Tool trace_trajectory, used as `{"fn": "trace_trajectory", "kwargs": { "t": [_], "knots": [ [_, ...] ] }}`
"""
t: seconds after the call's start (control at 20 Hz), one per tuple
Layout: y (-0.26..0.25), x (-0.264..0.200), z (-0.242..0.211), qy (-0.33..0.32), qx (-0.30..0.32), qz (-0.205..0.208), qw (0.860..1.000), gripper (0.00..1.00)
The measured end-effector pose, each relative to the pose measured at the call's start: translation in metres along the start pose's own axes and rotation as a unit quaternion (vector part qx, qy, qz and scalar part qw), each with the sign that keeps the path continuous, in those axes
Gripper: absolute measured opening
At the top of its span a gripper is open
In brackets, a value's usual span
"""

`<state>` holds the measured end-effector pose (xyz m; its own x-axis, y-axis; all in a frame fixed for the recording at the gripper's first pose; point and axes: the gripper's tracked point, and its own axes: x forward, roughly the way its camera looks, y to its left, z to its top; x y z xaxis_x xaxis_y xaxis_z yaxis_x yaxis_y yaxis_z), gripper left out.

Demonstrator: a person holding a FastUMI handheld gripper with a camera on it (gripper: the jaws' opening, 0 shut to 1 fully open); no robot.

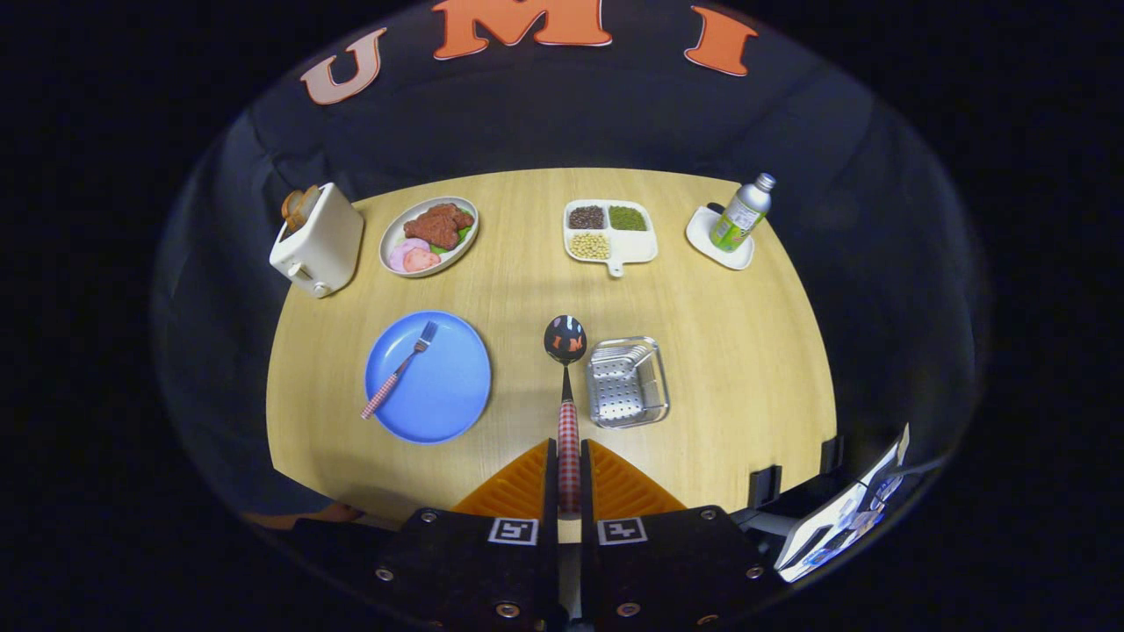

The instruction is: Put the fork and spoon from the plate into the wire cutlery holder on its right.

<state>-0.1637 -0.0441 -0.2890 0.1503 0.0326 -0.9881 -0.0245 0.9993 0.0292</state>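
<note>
My gripper [568,461] is shut on the spoon [566,386] by its red-checked handle. The spoon points straight ahead, held high above the table, and its shiny bowl shows just left of the cutlery holder [626,382]. That holder is a shiny perforated metal box standing on the wooden table, ahead and slightly right of my fingers. To the left lies the blue plate [439,386]. A fork [399,369] with a matching red-checked handle rests on it, tines pointing away from me.
At the table's far side stand a white toaster [318,239] with toast, an oval dish of meat [429,234], a divided white tray of beans [609,232] and a bottle [742,213] on a small white dish. A tablet [843,518] sits near right.
</note>
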Motion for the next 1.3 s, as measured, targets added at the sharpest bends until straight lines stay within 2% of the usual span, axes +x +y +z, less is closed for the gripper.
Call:
{"fn": "trace_trajectory", "kwargs": {
  "t": [0.3, 0.9, 1.3],
  "knots": [
    [-0.027, 0.009, -0.02, 0.05, -0.028, -0.006, 0.998, 0.1],
    [-0.041, 0.071, -0.017, 0.132, -0.104, -0.004, 0.986, 0.11],
    [-0.045, 0.095, -0.005, 0.132, -0.087, 0.007, 0.987, 0.14]
  ]
}}
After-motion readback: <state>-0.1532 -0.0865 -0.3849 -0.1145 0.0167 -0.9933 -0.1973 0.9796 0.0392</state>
